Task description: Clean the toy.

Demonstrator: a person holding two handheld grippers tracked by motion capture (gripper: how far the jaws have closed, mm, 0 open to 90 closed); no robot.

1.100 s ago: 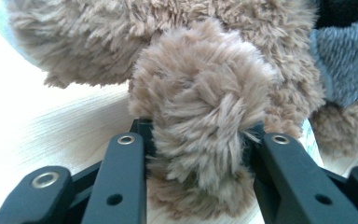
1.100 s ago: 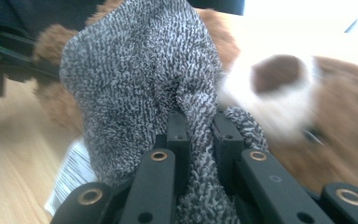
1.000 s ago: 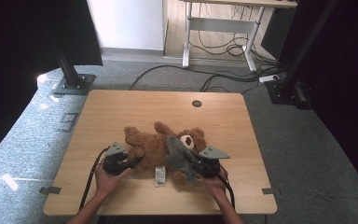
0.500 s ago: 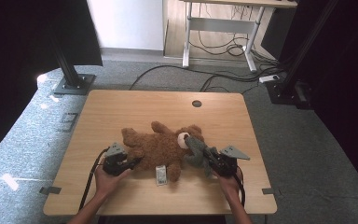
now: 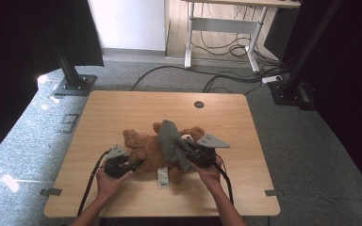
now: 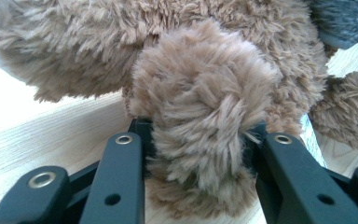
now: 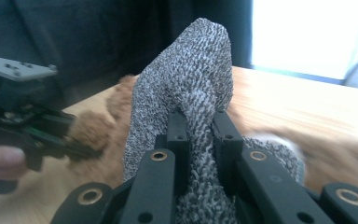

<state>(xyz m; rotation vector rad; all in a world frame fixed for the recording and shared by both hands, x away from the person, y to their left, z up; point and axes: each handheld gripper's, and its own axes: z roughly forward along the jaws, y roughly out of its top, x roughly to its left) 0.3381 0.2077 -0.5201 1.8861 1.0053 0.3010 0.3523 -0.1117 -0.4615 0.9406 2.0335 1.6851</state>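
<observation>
A: Your left gripper (image 6: 200,140) pinches a plush limb of the brown furry teddy bear (image 5: 146,150), which lies near the front edge of the pale wooden table (image 5: 122,108).

B: And your right gripper (image 7: 200,126) is clamped on the grey knitted garment (image 7: 191,84), holding it up over the bear.

A: Both are light, soft and floppy; I'd grip a bunched fold, not loose fuzz.

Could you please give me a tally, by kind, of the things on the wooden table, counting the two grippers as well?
Plush teddy bear: 1
Grey knitted garment: 1
White label by the bear: 1
Grippers: 2, the left gripper clamped on a bear limb, the right gripper pinching the garment
Total: 5
</observation>
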